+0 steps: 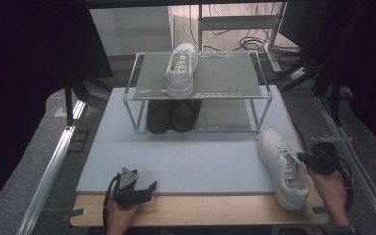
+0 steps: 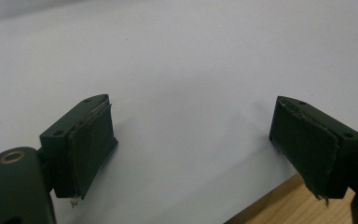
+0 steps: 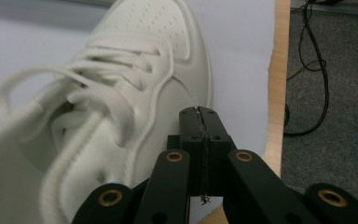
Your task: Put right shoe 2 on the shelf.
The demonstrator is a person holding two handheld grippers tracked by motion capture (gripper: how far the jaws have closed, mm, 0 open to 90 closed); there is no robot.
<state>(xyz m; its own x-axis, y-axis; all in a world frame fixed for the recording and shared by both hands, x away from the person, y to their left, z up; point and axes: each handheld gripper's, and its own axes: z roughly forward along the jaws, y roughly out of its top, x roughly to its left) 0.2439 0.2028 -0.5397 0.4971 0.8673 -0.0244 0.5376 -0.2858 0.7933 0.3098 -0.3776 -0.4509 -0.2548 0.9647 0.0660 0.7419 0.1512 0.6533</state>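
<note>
The left gripper (image 1: 136,188) sits at the near left edge of the surface (image 1: 186,156), jaws wide apart and holding nothing. The two-level rack (image 1: 198,90) at the far side has one white shoe (image 1: 181,69) on top and two black shoes (image 1: 172,115) below. A second white shoe (image 1: 283,167) lies near right. The right gripper view shows the right gripper (image 3: 200,112) squeezed closed beside this shoe's side.

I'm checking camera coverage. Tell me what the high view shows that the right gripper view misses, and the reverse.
High view alone: the shoe rack, a white shoe on its top shelf, black shoes below, and the open left tongs. Right gripper view alone: its tongs pressed shut, empty, beside the shoe. Both: the white shoe on the mat, the mat and the wooden table edge.
</note>
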